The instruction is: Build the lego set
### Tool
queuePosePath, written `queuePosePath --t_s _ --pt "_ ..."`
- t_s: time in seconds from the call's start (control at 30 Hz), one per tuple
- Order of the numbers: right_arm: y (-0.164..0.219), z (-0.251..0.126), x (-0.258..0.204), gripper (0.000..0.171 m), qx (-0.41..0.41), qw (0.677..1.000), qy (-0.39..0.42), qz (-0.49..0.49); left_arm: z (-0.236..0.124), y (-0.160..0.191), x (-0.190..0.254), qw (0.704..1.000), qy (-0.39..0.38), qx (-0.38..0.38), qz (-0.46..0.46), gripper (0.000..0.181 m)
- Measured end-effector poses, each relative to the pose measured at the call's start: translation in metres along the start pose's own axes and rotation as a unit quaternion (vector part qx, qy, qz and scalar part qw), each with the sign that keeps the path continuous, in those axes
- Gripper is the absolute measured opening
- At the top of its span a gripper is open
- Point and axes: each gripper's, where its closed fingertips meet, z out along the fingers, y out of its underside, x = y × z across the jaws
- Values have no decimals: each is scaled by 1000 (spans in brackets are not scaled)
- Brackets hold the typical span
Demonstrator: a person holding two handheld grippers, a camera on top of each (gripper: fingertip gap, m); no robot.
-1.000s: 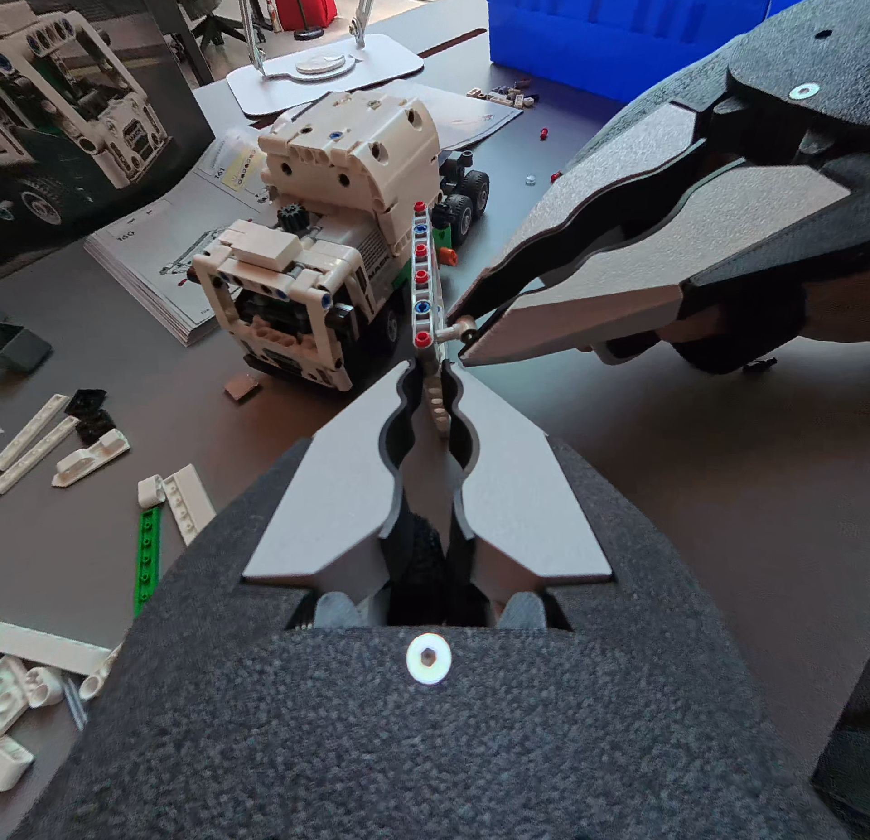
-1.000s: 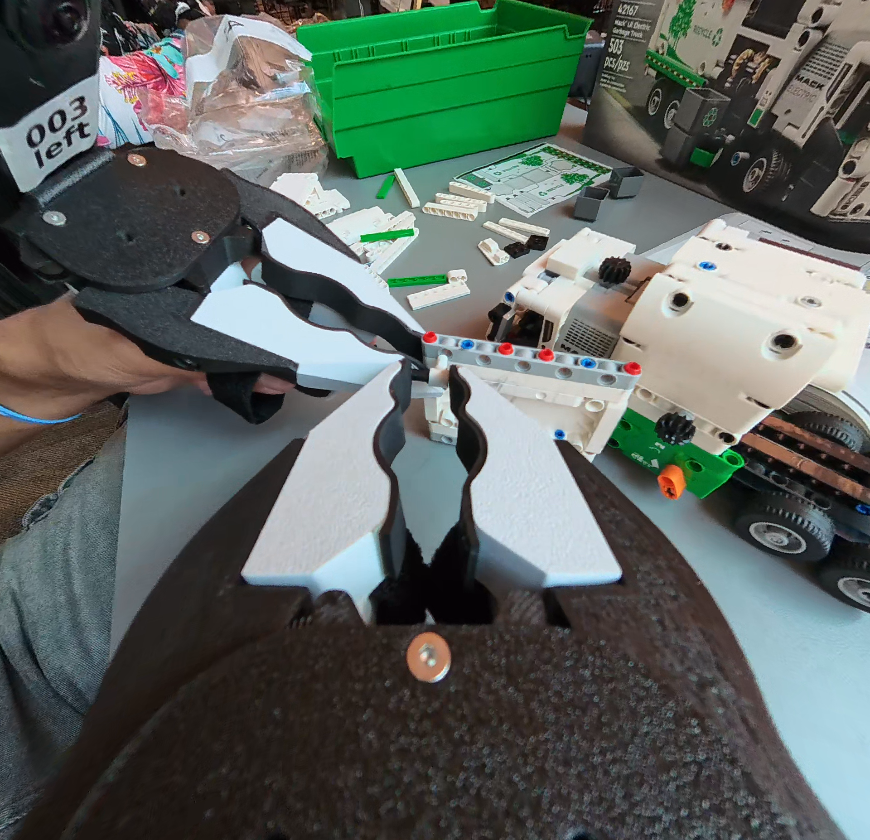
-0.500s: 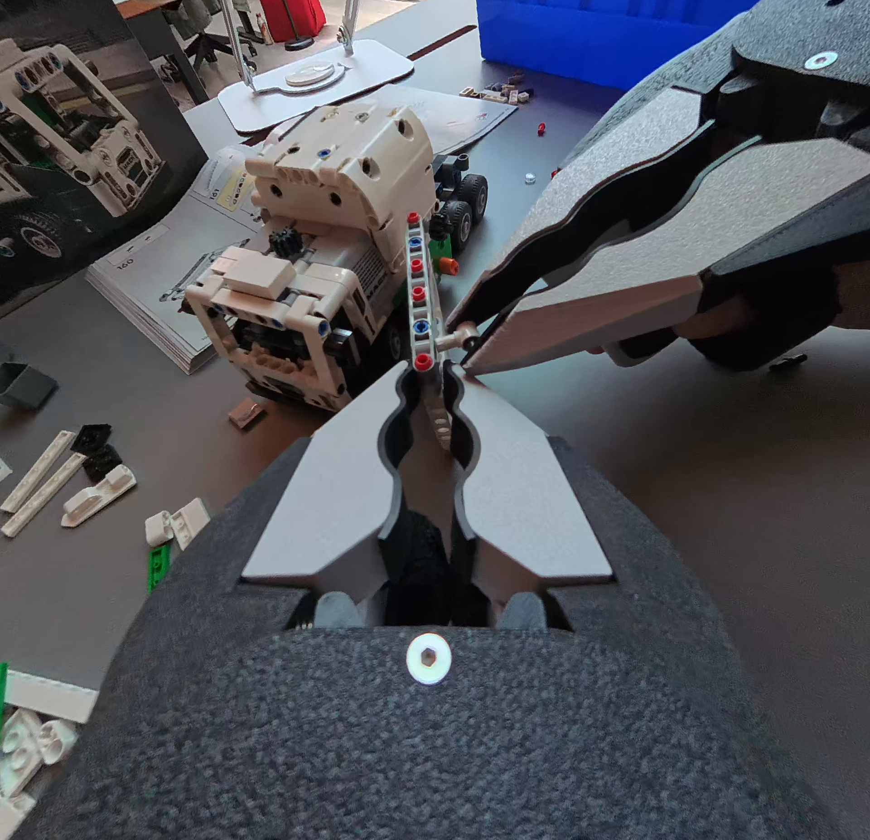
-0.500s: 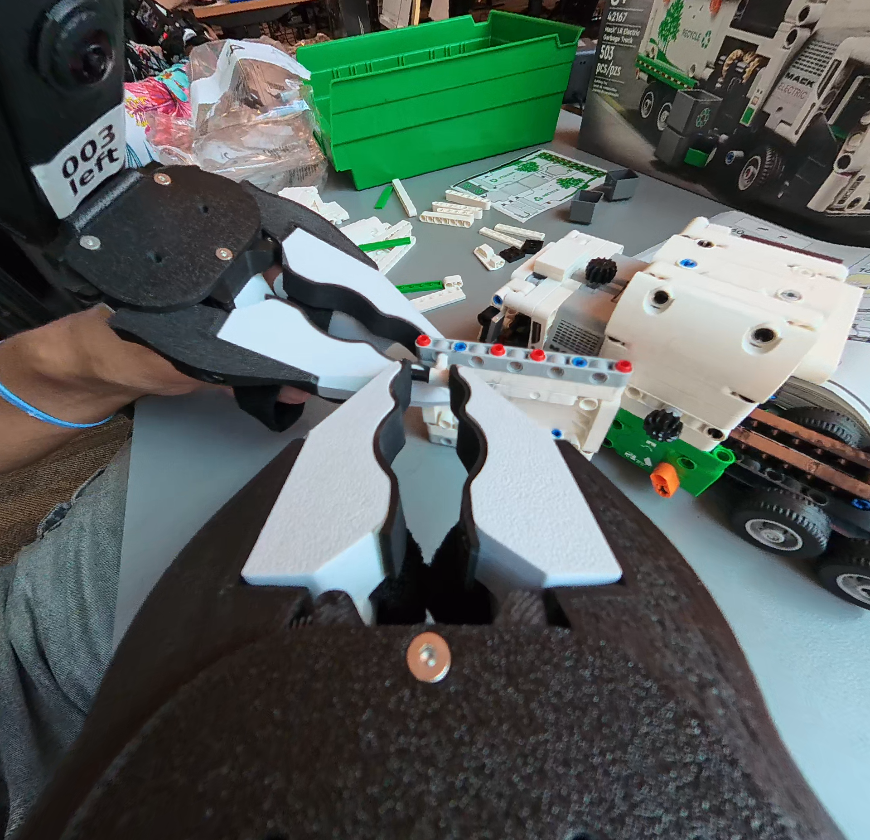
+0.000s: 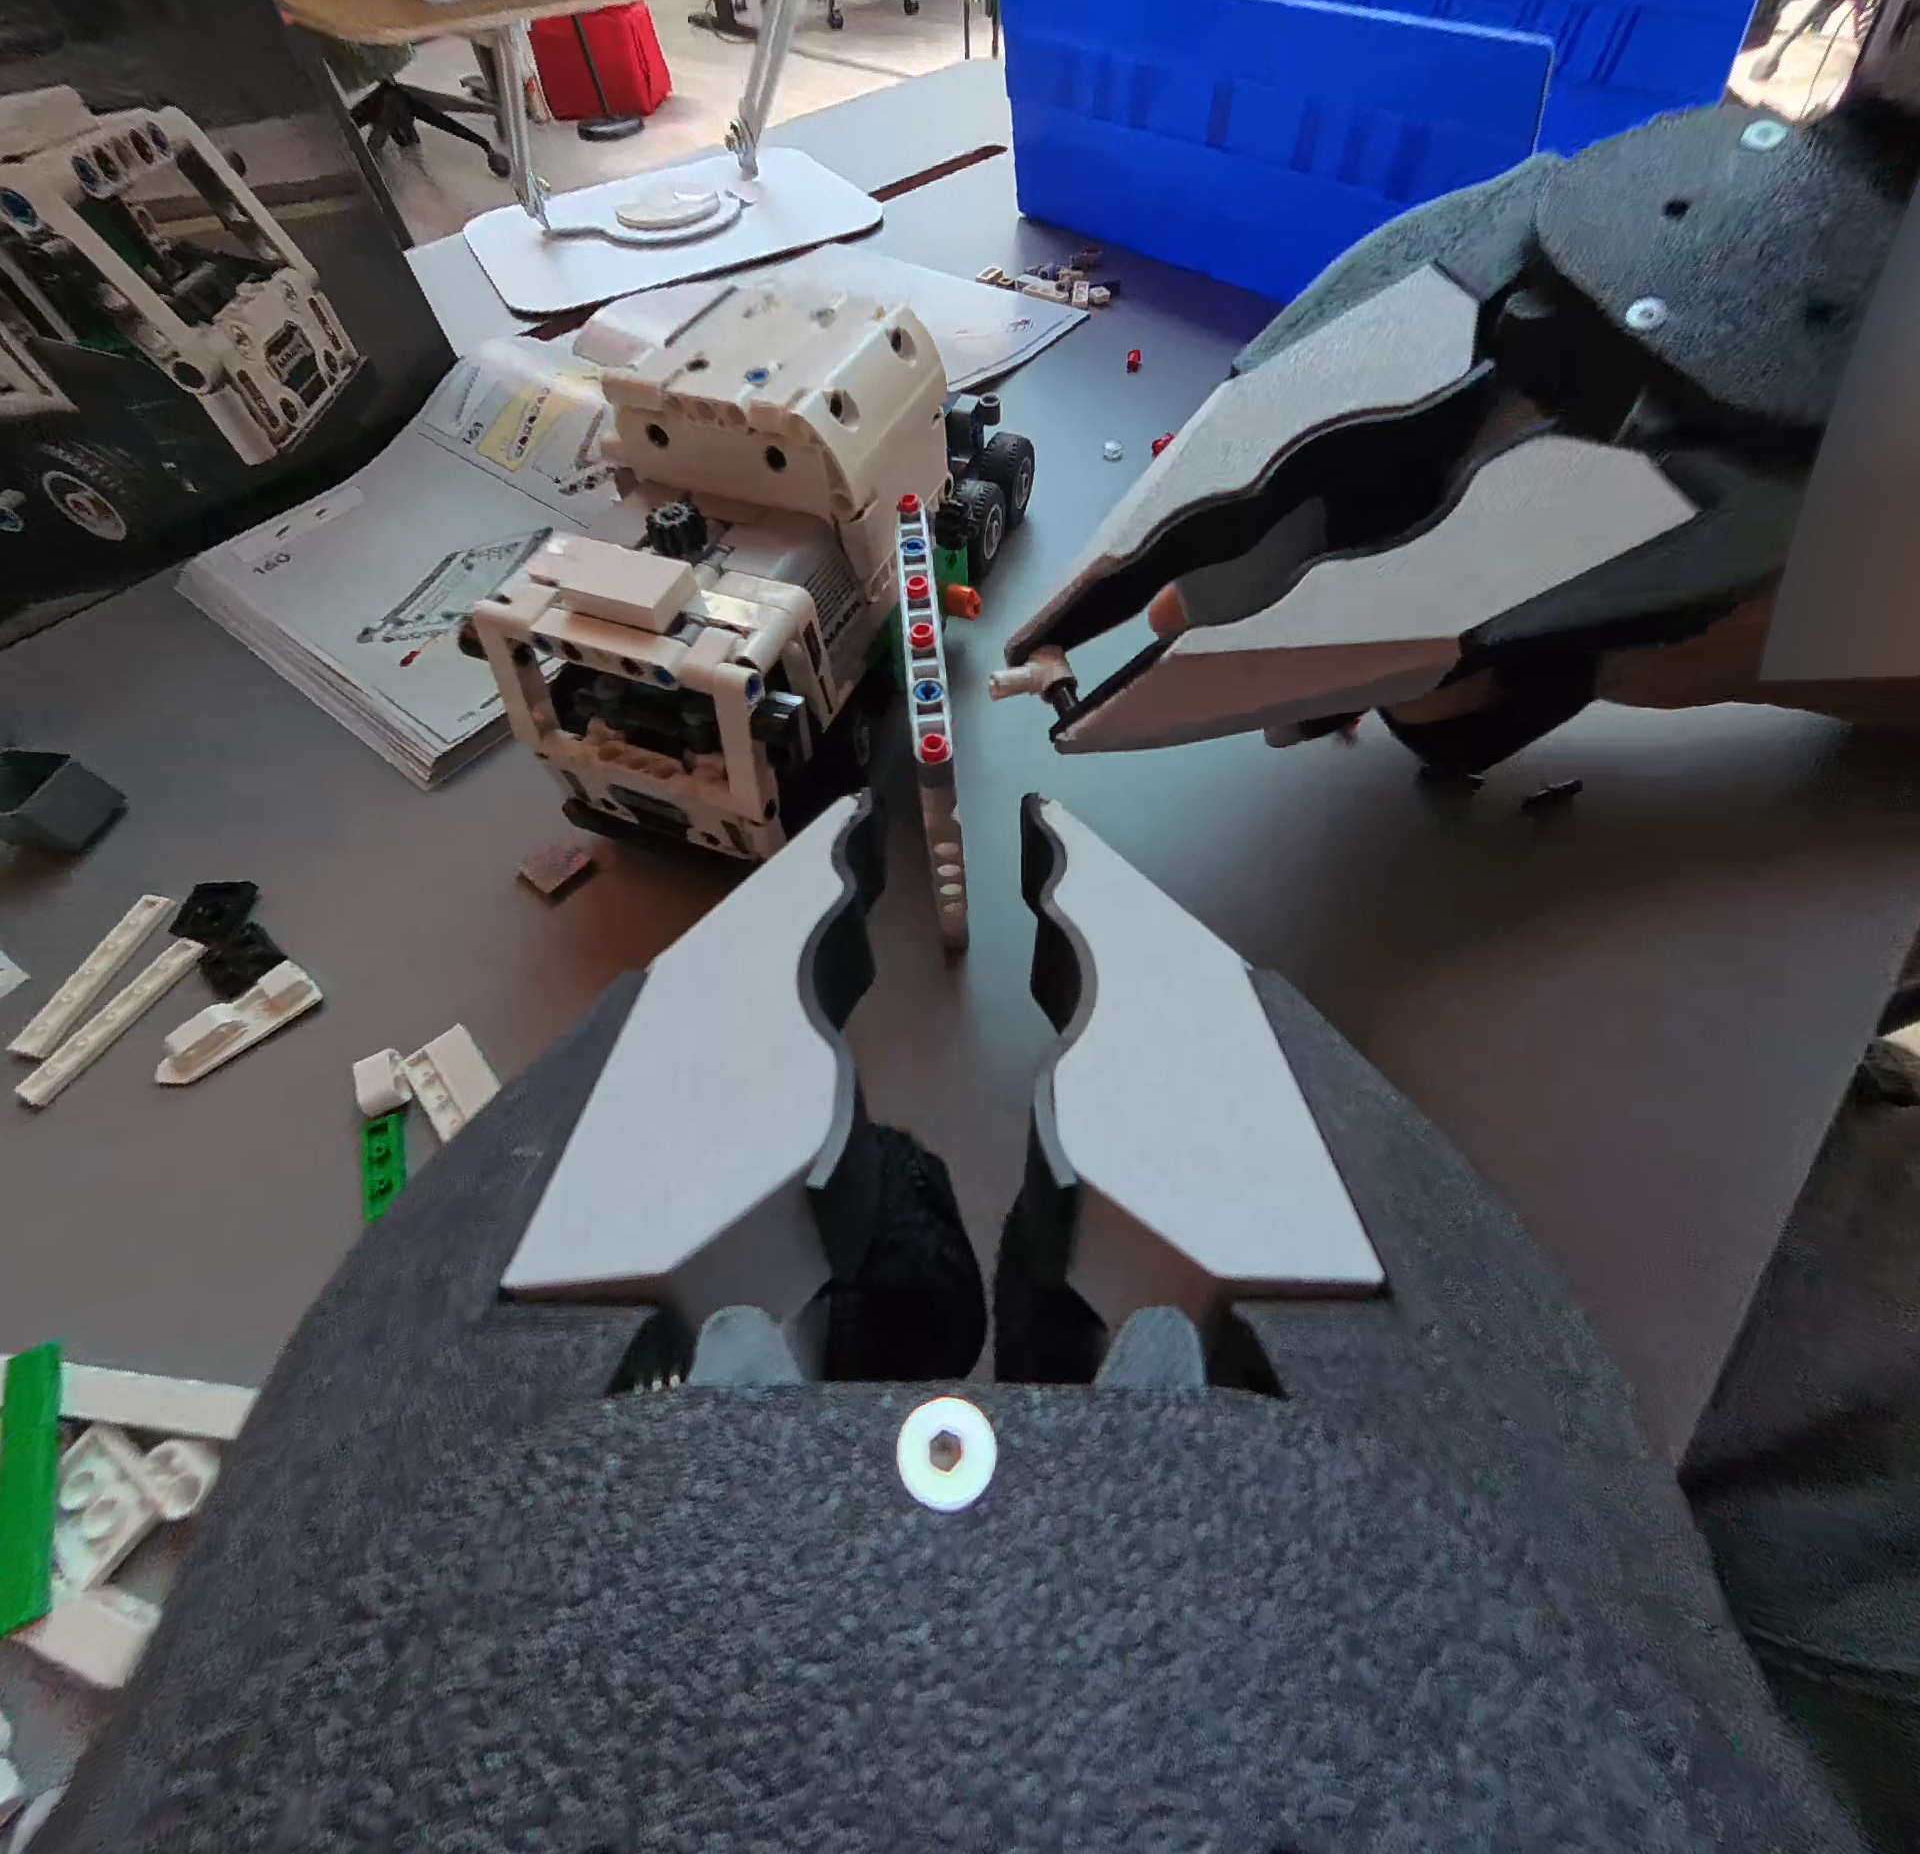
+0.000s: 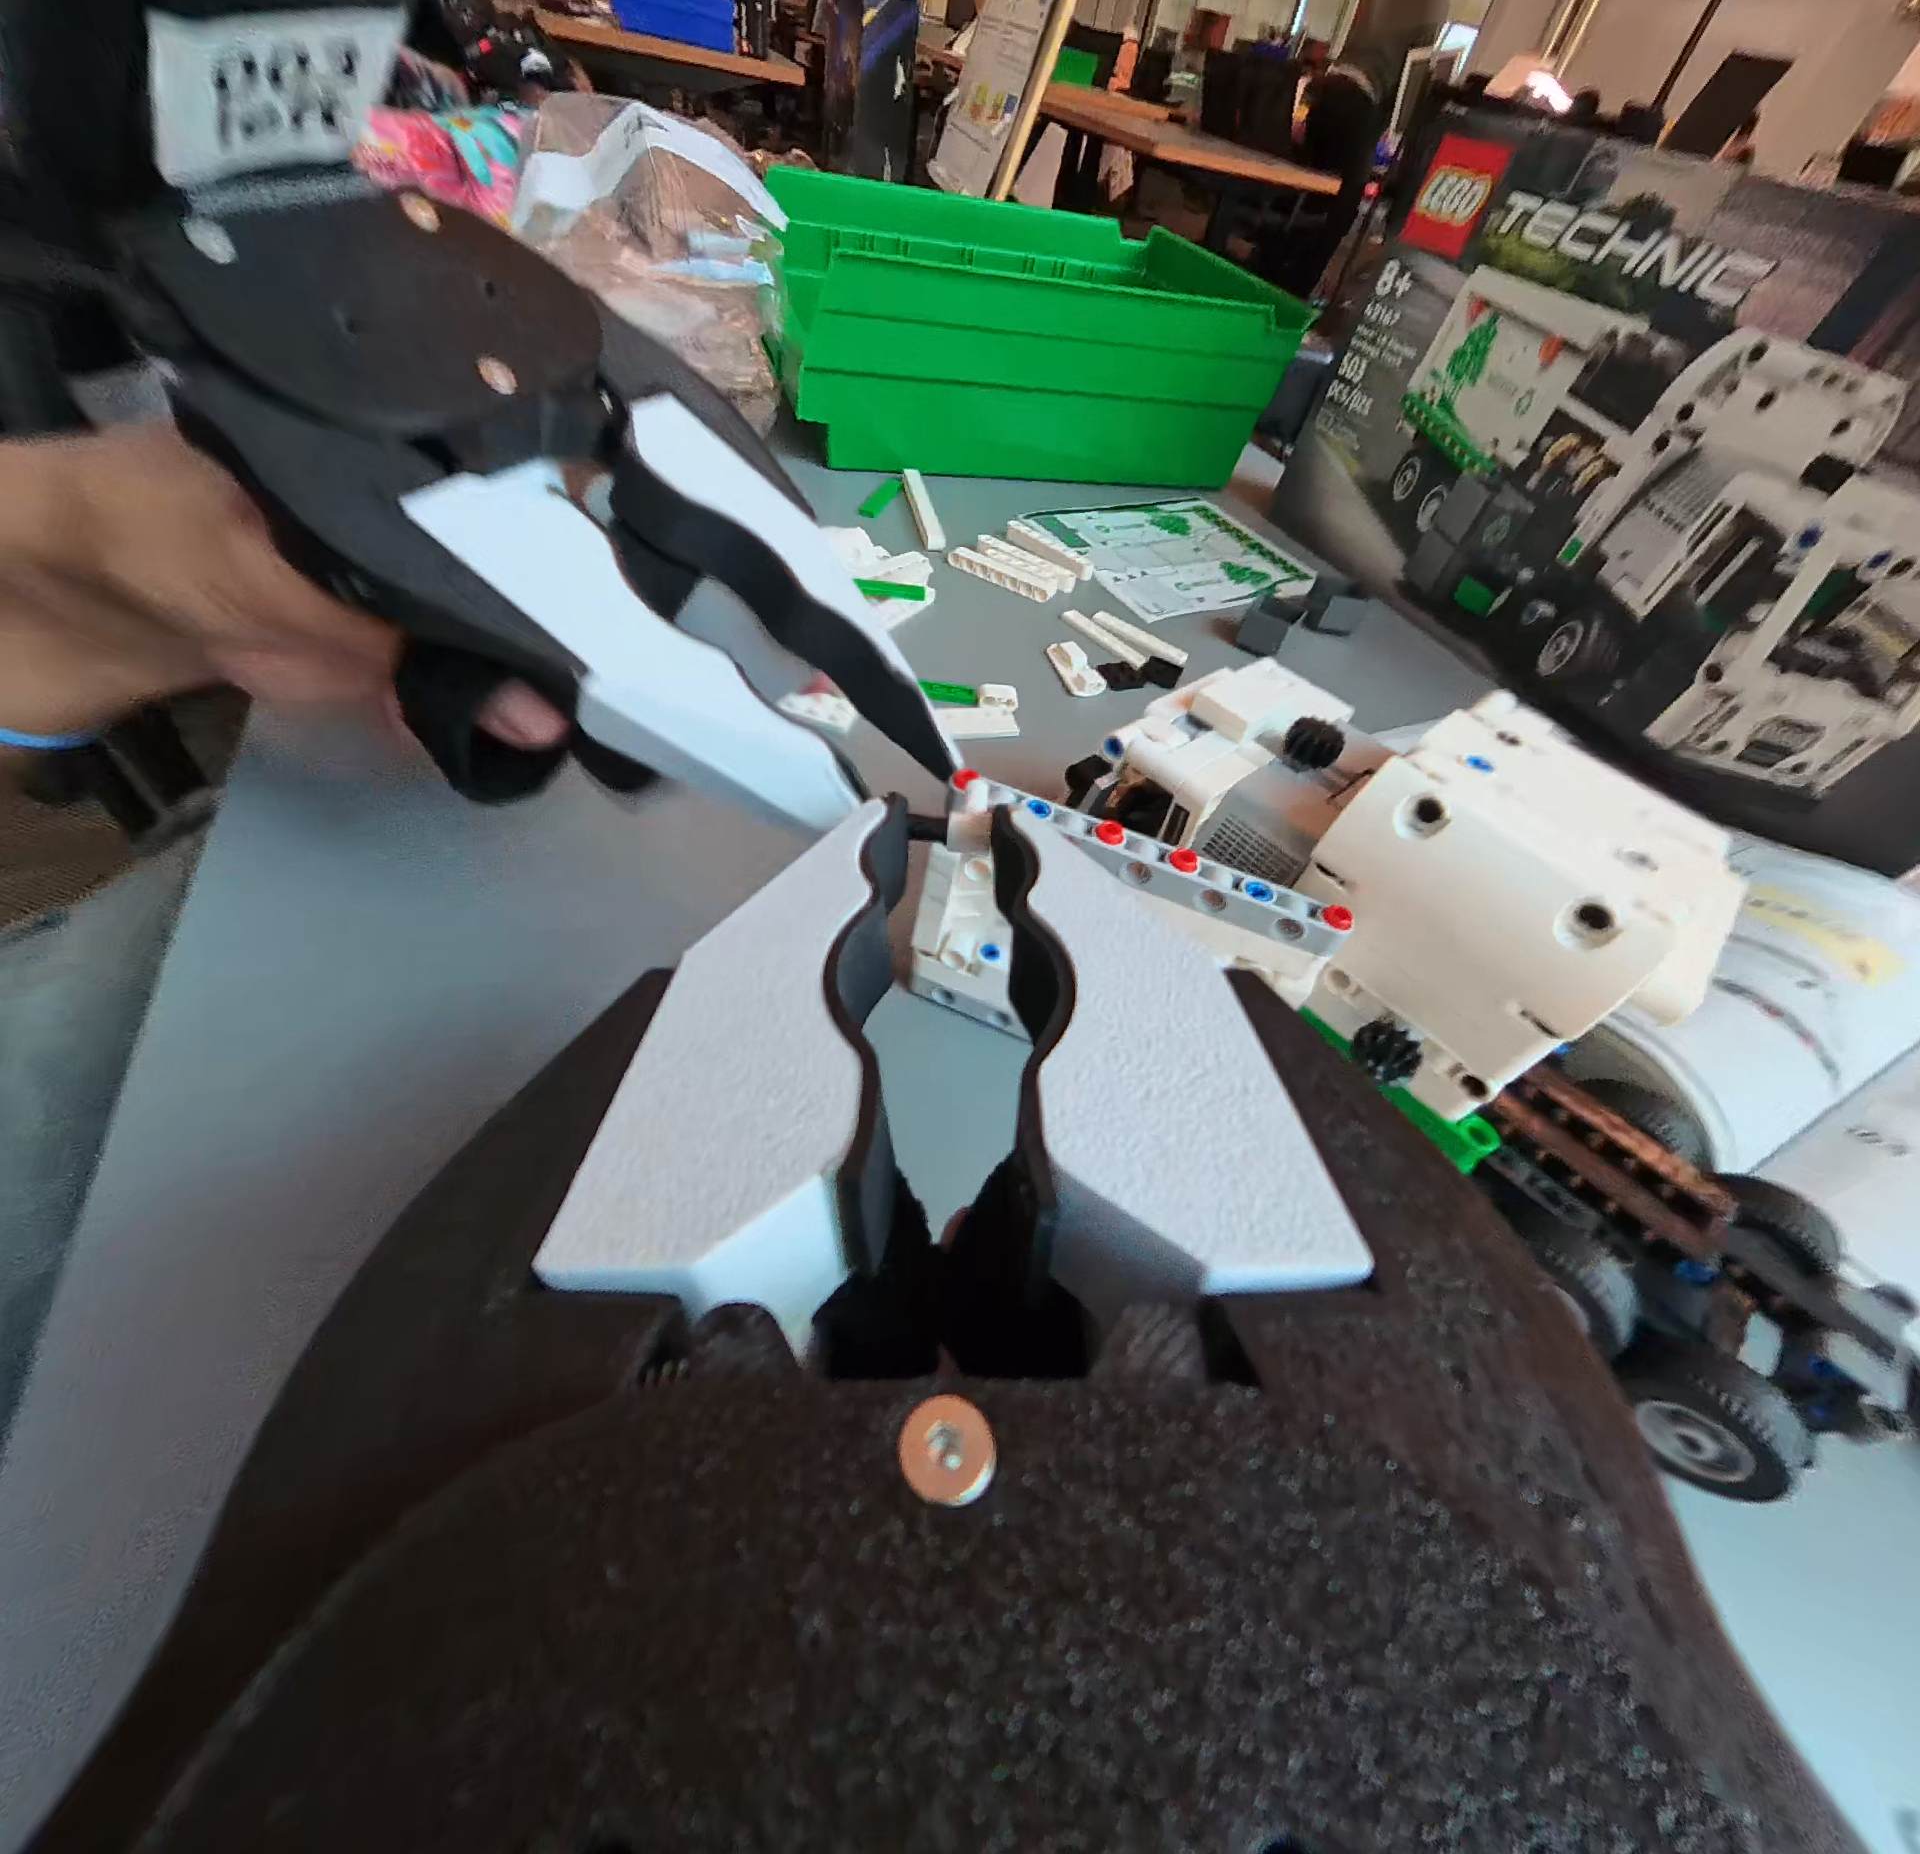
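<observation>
Left wrist view shows the left gripper (image 5: 948, 817) with its two fingers spread apart. A long grey beam (image 5: 932, 703) stands between them, and it touches neither finger. The beam has a row of holes, with red and blue pins stuck in the far half. It leans close beside the white truck (image 5: 727, 578), but I cannot tell if it touches it.

The right gripper (image 5: 1039, 687) comes in from the right. Its fingers are pressed together on a small tan pin (image 5: 1023, 678) with a black end. The pin's tip is just beside the beam, with a small gap showing.

In the right wrist view the right gripper (image 6: 940, 817) pinches that same piece at its tips (this picture is blurry). The beam (image 6: 1153, 864) slants away to the right in front of the truck (image 6: 1455, 869).

The truck is white with a green strip low down, black cogs and black wheels. It stands on a grey table (image 5: 1455, 973). Loose white, black and green pieces (image 5: 156, 983) lie on the left. An instruction booklet (image 5: 343, 599) sits behind the truck. The set's box (image 6: 1662, 454), a green bin (image 6: 1018, 350) and a blue bin (image 5: 1299, 111) stand at the far side. More tables show in the room beyond.
</observation>
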Motion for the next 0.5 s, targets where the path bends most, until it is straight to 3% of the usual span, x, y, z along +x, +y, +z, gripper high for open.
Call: queuePosePath --t_s 0.13,0.23,0.33,0.5 --pt "-4 0 -7 15 14 997 4 -77 -21 -23 0 995 35 51 -75 17" --pt "-25 -8 -27 14 76 986 -9 -147 -27 -35 7 976 117 80 -167 17" --pt "-28 -9 -30 15 83 976 13 -201 -34 -40 21 945 211 92 -232 18" --pt "-32 -11 -33 15 96 968 24 -231 -38 -38 30 933 248 87 -244 8"
